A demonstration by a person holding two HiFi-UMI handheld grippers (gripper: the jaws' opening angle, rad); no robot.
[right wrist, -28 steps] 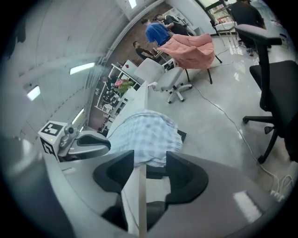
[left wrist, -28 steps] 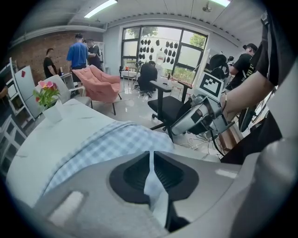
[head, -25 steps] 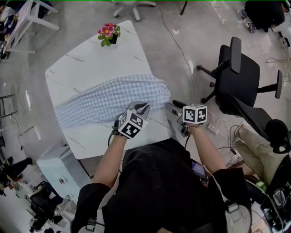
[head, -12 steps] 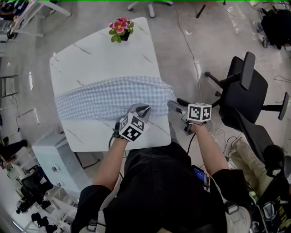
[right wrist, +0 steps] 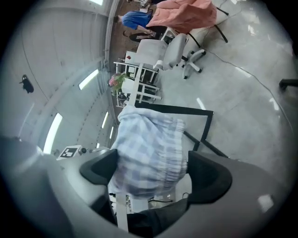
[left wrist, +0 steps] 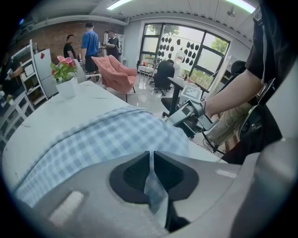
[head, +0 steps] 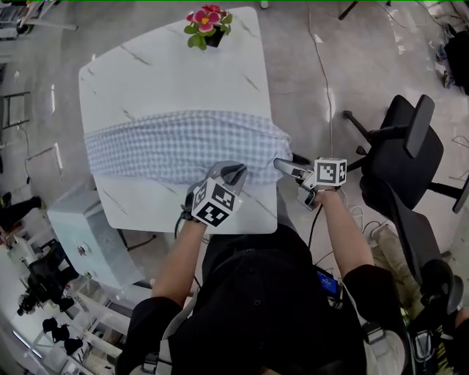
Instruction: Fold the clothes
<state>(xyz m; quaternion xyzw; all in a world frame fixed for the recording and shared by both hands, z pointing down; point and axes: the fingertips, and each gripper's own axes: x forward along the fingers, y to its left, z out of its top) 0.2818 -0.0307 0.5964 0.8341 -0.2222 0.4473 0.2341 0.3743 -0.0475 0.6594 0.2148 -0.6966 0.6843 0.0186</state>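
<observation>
Left tongs (left wrist: 151, 157) pressed tight together, and there it is: a thin fold of the checked garment (head: 176, 150) nipped between them, the fabric trailing down out of the pinch. Straight ahead of those tongs the blue-and-white cloth lies in a long band across the white table (head: 161, 73), side edge to side edge.

Over to the right tongs (right wrist: 152, 171): spread wide, the jaws have just been opening. The gathered, puckered end of the garment sits in the gap between them, with the pads not clamped on it. From the head view that end droops over the table's edge right at the tips of the right tongs. The left tongs are just beside them on the cloth's near hem, so the two pairs sit close together.

Beyond both tongs, at the table's far end, stands a small pot of pink flowers (head: 207, 22). Out past the right tongs' outer side, well apart, there's a black office chair (head: 407, 154) on the grey floor.
</observation>
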